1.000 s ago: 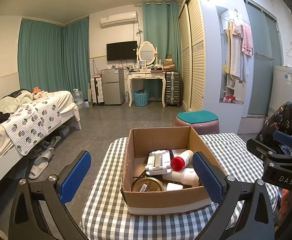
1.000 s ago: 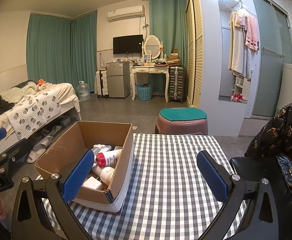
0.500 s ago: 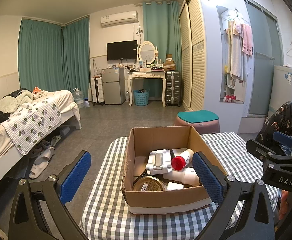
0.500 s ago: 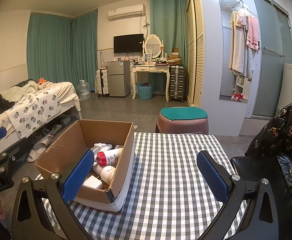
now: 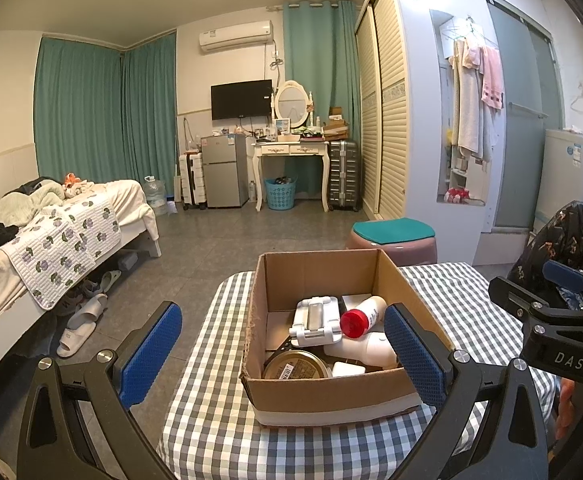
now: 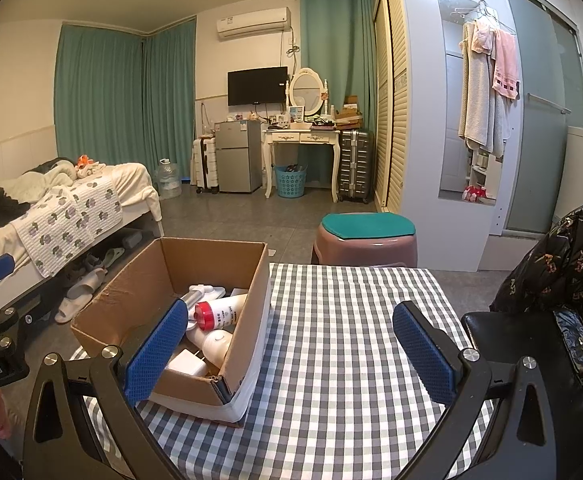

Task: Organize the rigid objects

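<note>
Holding: nothing
Left hand-held gripper [image 5: 282, 354]: spread, near box [image 5: 331, 394]
Right hand-held gripper [image 6: 289, 354]: spread, above surface [image 6: 347, 320]
Box: bottles [image 5: 365, 350], tin [image 5: 296, 365]

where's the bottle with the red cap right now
The red-capped bottle lies on its side in the cardboard box on the checked table, right of the white folding stand and atop another white bottle.
</note>
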